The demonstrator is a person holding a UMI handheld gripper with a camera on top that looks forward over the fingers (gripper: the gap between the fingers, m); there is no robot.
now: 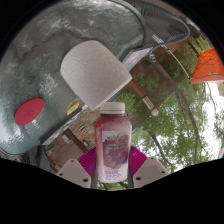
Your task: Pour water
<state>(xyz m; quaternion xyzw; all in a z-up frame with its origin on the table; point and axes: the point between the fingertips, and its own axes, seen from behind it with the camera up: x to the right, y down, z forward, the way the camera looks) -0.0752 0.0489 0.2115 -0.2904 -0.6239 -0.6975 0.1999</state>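
Gripping bottle (112, 140), gripper (111, 172) outdoors.

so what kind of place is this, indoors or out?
Probably outdoors, a garden or patio. Leafy trees and bright sky fill the background beyond the gripper, whose fingers are shut on a pink-labelled bottle with a white cap. A white cup and a large clear water jug sit just beyond.

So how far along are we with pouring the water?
Done: the bottle, with its berry label and white cap, is picked up and sits between the gripper fingers, which look closed on it. In hand: it is upright just below the white cup. Left: the cap seems still on and nothing is tipped, so the pour itself has not started. No water is visible moving.
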